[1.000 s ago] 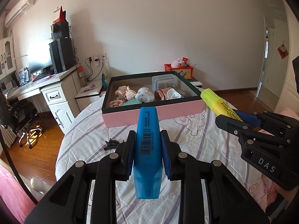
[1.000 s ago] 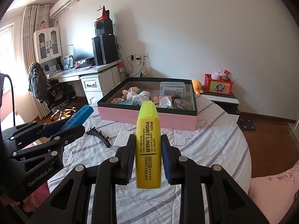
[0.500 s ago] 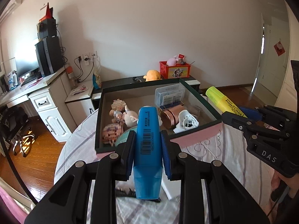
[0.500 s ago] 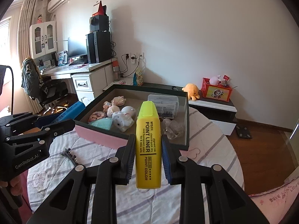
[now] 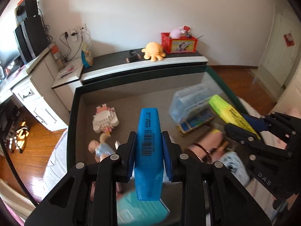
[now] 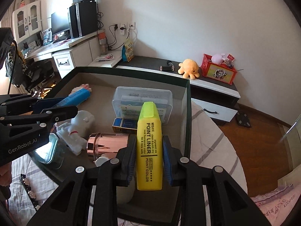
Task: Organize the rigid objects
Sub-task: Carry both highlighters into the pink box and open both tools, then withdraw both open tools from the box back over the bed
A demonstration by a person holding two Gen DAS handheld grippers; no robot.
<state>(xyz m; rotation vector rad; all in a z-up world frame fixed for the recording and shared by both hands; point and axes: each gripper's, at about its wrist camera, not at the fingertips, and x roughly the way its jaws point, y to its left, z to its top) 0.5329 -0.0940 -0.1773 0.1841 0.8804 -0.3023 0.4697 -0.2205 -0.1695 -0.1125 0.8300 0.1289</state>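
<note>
An orange plush octopus (image 6: 188,68) is being seen on the dark top of a low white cabinet (image 6: 216,92) against the wall, with a red box of small toys (image 6: 218,71) just beside it and a small dark cylinder (image 6: 167,68) lying on its other side. A snack bag (image 6: 128,51) is being propped near the wall sockets (image 6: 123,26). Black speakers (image 6: 83,17) and a monitor (image 6: 60,25) are being carried by a white desk (image 6: 62,47). A wooden floor (image 5: 28,150) is being lit by sunlight.
</note>
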